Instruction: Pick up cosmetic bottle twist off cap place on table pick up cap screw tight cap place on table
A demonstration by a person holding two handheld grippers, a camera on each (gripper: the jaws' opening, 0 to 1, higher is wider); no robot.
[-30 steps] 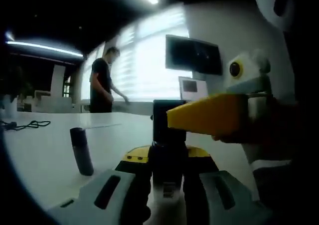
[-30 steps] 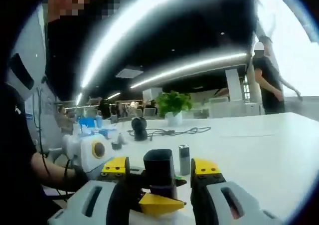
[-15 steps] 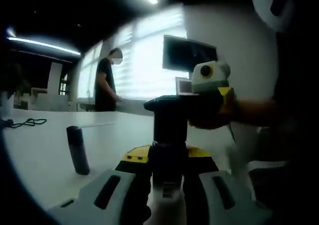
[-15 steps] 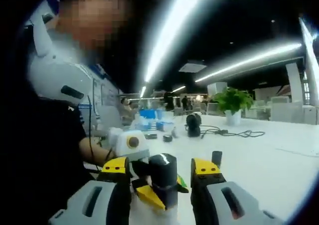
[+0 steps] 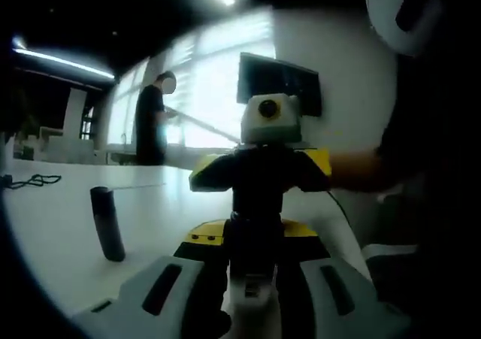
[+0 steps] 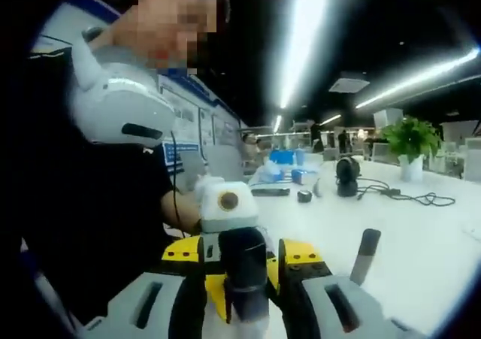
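A dark cosmetic bottle (image 5: 255,204) stands upright between the jaws of my left gripper (image 5: 254,237), which is shut on its body. My right gripper (image 5: 259,175) faces the left gripper view head-on, its yellow jaws closed on the dark cap (image 5: 259,164) at the bottle's top. In the right gripper view the same dark cap (image 6: 244,267) sits between the jaws of my right gripper (image 6: 240,255). My left gripper (image 6: 225,211) is right behind it, held by the person's hand. The bottle is held above the white table (image 5: 60,226).
A slim dark cylinder (image 5: 107,234) stands on the table to the left, also the cylinder (image 6: 366,256) in the right gripper view. Farther back lie a black cable (image 6: 406,196), a round black device (image 6: 347,175) and a potted plant (image 6: 409,147). A person (image 5: 150,125) stands by the windows.
My right gripper has turned around the bottle's top, from side-on to facing the left camera. The right gripper view has swung toward the person holding the grippers. The bottle stays in the left jaws.
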